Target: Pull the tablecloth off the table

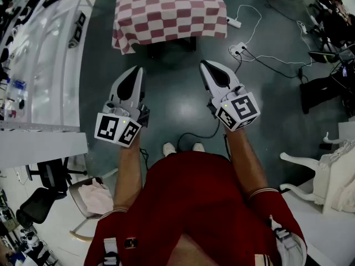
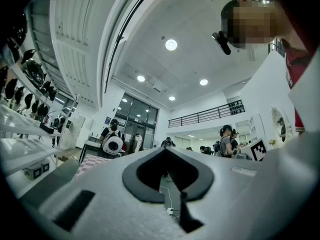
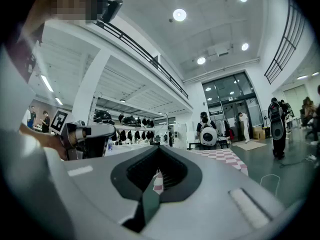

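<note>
A red-and-white checked tablecloth (image 1: 169,7) covers a table at the top of the head view and hangs over its near edge. Both grippers hover above the grey floor, a short way in front of the table and apart from the cloth. My left gripper (image 1: 138,69) is shut with nothing in it, and so is my right gripper (image 1: 203,64). In the left gripper view the shut tip (image 2: 165,150) points level, with the cloth (image 2: 89,160) low at the left. From the right gripper view, the tip (image 3: 159,149) is also shut and the cloth (image 3: 226,157) lies ahead to the right.
A white shelf unit (image 1: 41,65) runs along the left. A power strip with cables (image 1: 239,50) lies on the floor right of the table. A black office chair (image 1: 41,201) stands at lower left and white furniture (image 1: 327,176) at right. People (image 2: 113,139) stand far off.
</note>
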Tool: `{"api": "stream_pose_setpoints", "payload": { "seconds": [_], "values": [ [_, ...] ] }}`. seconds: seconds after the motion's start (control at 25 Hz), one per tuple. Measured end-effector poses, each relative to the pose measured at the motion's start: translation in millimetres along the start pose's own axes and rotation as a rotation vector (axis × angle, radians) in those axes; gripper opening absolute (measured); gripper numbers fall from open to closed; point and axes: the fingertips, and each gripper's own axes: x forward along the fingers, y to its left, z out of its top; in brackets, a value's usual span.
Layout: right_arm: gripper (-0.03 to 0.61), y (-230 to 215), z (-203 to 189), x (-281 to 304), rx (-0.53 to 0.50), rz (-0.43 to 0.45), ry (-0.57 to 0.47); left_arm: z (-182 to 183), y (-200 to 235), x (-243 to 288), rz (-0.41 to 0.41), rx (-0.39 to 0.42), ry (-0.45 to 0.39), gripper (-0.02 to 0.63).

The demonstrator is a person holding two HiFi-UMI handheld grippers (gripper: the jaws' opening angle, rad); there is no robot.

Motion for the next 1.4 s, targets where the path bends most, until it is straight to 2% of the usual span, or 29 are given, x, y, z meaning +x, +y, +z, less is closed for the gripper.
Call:
{"api": "stream_pose_setpoints", "payload": {
  "seconds": [0.36,0.88,1.04,1.2,1.4],
  "values": [
    [0.014,15.4,7.8,20.9,0.002,-0.002,-0.042,7.8,23.4,-8.5,-0.012,0.003,-0.011,0.006],
    [0.015,29.7,-12.5,49.7,-0.008,-0.086,-0.003,-0.1,82.4,-29.0,-0.033,-0.041,0.002,0.006],
    [0.015,12.8,-16.7,60.9,-0.006,-0.102,-0.003,-6.6,100.9,-19.4,-0.023,-0.045,0.007,0.006],
    [0.015,-9.3,-20.6,92.9,-0.003,-0.082,-0.027,-8.8,129.0,-1.1,0.01,-0.019,0.017,0.006],
    [0.015,-68.0,-17.5,142.0,-0.034,-0.06,-0.04,-14.4,160.7,61.7,0.039,0.012,0.023,0.006]
  ]
}}
